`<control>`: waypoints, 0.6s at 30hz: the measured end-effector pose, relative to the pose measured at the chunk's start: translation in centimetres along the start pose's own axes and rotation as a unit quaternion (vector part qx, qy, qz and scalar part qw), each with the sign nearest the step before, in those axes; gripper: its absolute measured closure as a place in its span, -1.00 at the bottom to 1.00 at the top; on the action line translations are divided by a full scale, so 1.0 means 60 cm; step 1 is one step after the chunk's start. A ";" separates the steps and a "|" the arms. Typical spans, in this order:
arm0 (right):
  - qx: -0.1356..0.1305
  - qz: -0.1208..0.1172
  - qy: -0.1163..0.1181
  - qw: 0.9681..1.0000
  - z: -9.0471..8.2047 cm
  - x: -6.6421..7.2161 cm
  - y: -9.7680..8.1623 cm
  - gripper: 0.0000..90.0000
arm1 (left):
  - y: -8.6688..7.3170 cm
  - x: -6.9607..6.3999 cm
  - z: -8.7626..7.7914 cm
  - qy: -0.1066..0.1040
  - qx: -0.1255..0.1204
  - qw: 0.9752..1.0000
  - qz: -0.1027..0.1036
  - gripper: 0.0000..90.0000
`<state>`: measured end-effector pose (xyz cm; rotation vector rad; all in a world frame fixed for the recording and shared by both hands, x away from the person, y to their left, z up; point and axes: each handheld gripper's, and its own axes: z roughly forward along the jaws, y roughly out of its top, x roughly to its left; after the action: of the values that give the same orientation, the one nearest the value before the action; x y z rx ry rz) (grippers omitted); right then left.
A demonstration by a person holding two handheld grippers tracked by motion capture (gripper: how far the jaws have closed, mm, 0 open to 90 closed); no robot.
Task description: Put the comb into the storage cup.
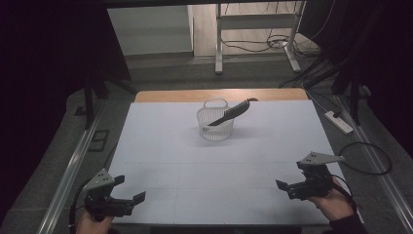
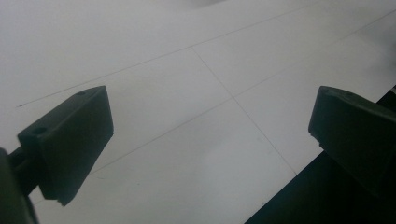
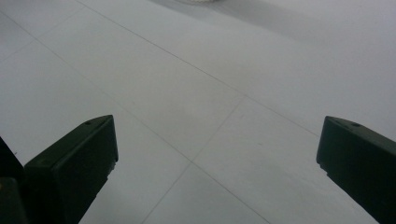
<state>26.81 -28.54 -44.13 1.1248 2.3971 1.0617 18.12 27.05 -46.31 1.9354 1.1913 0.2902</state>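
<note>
A white mesh basket holds a dark tool leaning over its rim. Both grippers, left and right, gape empty over the white worktop; the room is dim.

Probably lab: white-covered table, dark curtains, floor cables, power strip.

We find no readable text, label, brand, number or sign anywhere in these views. The white table surface carries only thin seam lines, with no printing on it. The white basket and the dark utensil leaning in it bear no markings we can make out.
</note>
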 end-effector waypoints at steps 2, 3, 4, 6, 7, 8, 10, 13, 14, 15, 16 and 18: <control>-0.002 0.000 -0.002 1.000 -0.004 -0.002 -0.003 -1.00 | 0.000 0.000 0.000 0.000 0.000 1.000 0.000 -0.98; -0.001 0.004 -0.003 1.000 -0.006 -0.002 -0.005 -1.00 | 0.000 0.000 0.000 0.000 0.000 1.000 0.000 -0.98; -0.003 0.004 -0.004 1.000 -0.007 -0.003 -0.006 -1.00 | 0.000 0.000 0.000 0.000 0.000 1.000 0.000 -0.98; -0.002 0.006 -0.006 1.000 -0.011 -0.004 -0.010 -1.00 | 0.000 0.000 0.000 0.000 0.000 1.000 0.000 -0.98; -0.003 0.007 -0.007 1.000 -0.012 -0.005 -0.011 -1.00 | 0.000 0.000 0.000 0.000 0.000 1.000 0.000 -0.98; -0.003 0.009 -0.008 1.000 -0.014 -0.005 -0.013 -1.00 | 0.000 0.000 0.000 0.000 0.000 1.000 0.000 -0.98; -0.003 0.010 -0.010 1.000 -0.017 -0.007 -0.016 -1.00 | 0.000 -0.001 0.000 0.000 0.000 1.000 0.000 -0.98; -0.003 0.016 -0.012 1.000 -0.021 -0.007 -0.021 -1.00 | 0.000 0.000 0.000 0.001 0.000 1.000 0.000 -0.98; -0.003 0.015 -0.013 1.000 -0.022 -0.008 -0.023 -1.00 | 0.000 0.000 0.000 0.002 0.000 1.000 0.000 -0.98; -0.002 0.018 -0.014 1.000 -0.024 -0.008 -0.024 -1.00 | 0.000 0.000 0.000 0.001 0.000 1.000 0.000 -0.98; -0.003 0.018 -0.015 1.000 -0.025 -0.008 -0.026 -1.00 | 0.000 0.000 0.000 0.001 0.000 1.000 0.000 -0.98; 0.000 0.017 -0.020 1.000 -0.027 -0.009 -0.029 -1.00 | 0.000 0.000 0.000 0.001 0.000 1.000 0.000 -0.98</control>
<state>25.37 -30.49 -44.27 1.1800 2.3558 1.0400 18.12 27.02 -46.31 1.9349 1.1935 0.2926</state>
